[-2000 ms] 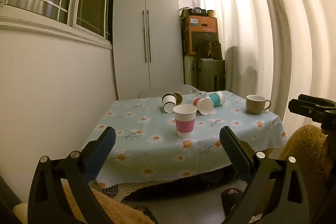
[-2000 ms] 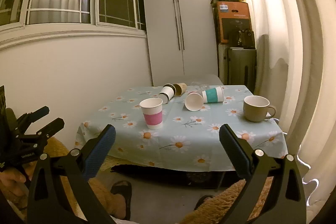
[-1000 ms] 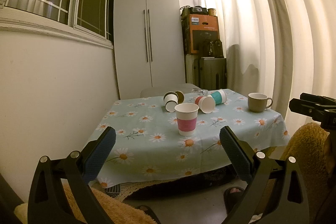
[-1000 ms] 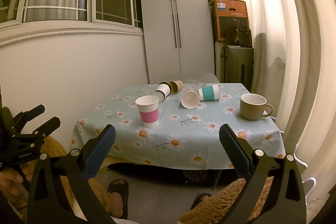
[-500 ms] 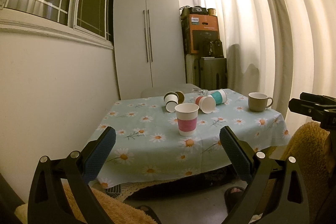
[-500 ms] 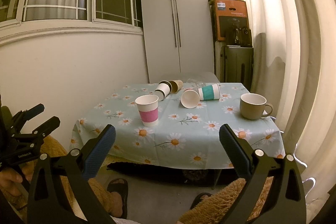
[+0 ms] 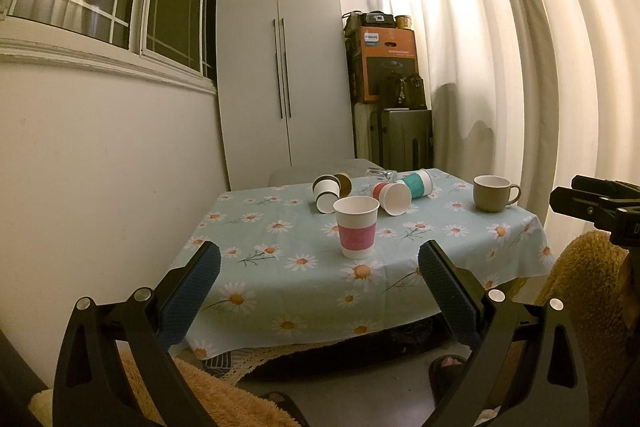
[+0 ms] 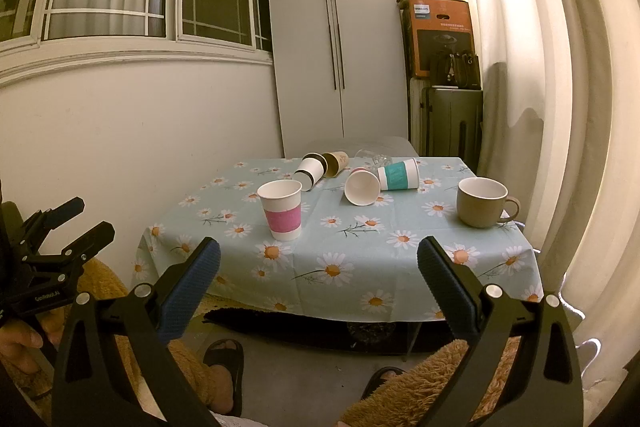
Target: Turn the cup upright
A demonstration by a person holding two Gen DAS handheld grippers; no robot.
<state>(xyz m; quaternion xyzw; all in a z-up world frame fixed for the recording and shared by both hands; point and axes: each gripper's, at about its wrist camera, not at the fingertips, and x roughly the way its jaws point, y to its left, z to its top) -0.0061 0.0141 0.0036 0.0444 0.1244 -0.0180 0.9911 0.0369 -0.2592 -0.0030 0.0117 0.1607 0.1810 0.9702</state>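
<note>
A pink-banded paper cup point(image 7: 356, 227) point(image 8: 281, 210) stands upright near the front of the daisy-cloth table point(image 7: 280, 267) point(image 8: 400, 259). Behind it several paper cups lie on their sides: a black-rimmed white one point(image 7: 326, 193) point(image 8: 310, 171), a brown one point(image 7: 344, 183) point(image 8: 336, 163), a red-banded one point(image 7: 392, 198) point(image 8: 362, 187) and a teal-banded one point(image 7: 418, 183) point(image 8: 399, 175). A clear glass point(image 7: 380, 174) point(image 8: 374, 157) lies at the back. My left gripper point(image 7: 319, 269) and right gripper point(image 8: 318, 267) are open and empty, held short of the table's front edge.
A beige mug point(image 7: 493, 193) point(image 8: 483, 201) stands upright at the table's right. A white wardrobe point(image 7: 280, 67), stacked boxes point(image 7: 384, 63) and a suitcase point(image 8: 452, 123) stand behind. A wall is on the left, curtains on the right. My slippered feet point(image 8: 224, 359) are on the floor below.
Both grippers have drifted back slightly from the table over the two seconds. Their jaws stay open. No cup has moved.
</note>
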